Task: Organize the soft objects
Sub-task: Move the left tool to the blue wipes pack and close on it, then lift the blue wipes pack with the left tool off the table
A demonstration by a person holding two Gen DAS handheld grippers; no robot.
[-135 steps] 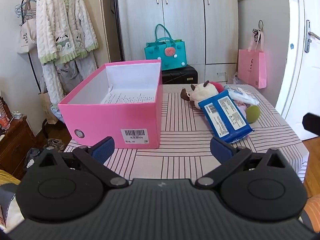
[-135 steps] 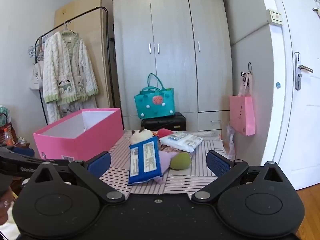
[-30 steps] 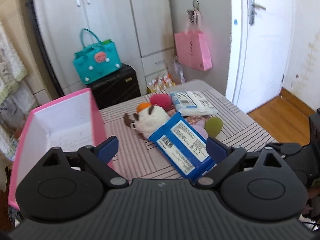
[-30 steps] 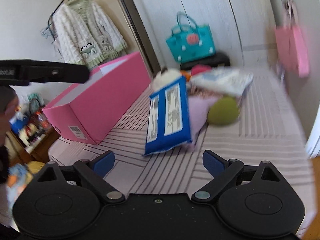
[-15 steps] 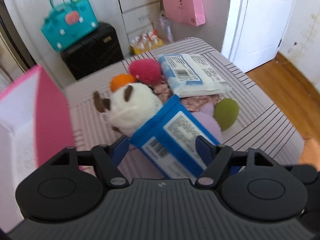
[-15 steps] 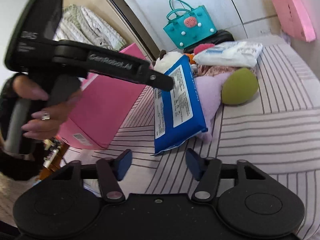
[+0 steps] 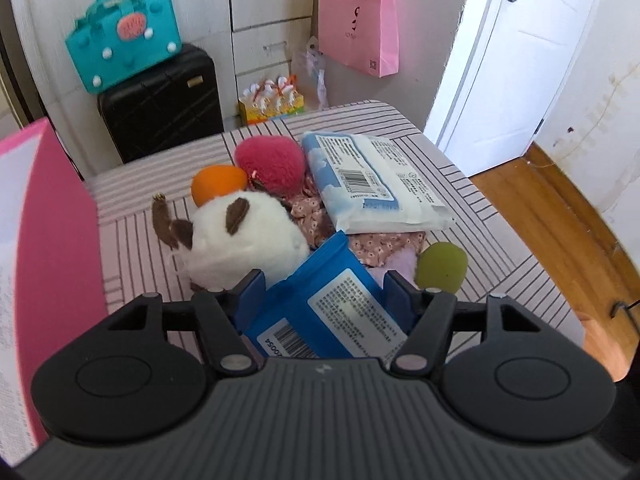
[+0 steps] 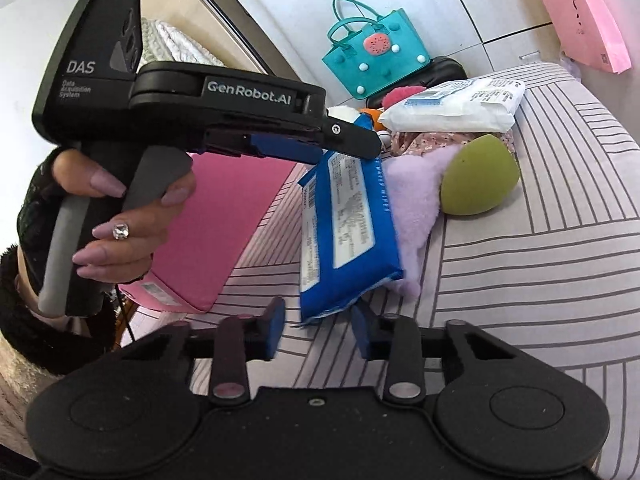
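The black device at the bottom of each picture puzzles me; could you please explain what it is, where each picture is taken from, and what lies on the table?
There is no robot here. A person holds hand-held tongs in each hand, and a camera on each looks along its two fingers. One picture is from the left tongs, the other from the right tongs, which also shows the person's hand holding the left one.

On the striped table are a pink box, a white plush toy, a white pack and a green ball.

The left tongs have just been closing and grip a blue pack. The right tongs have also been closing, at its near corner, without touching it.
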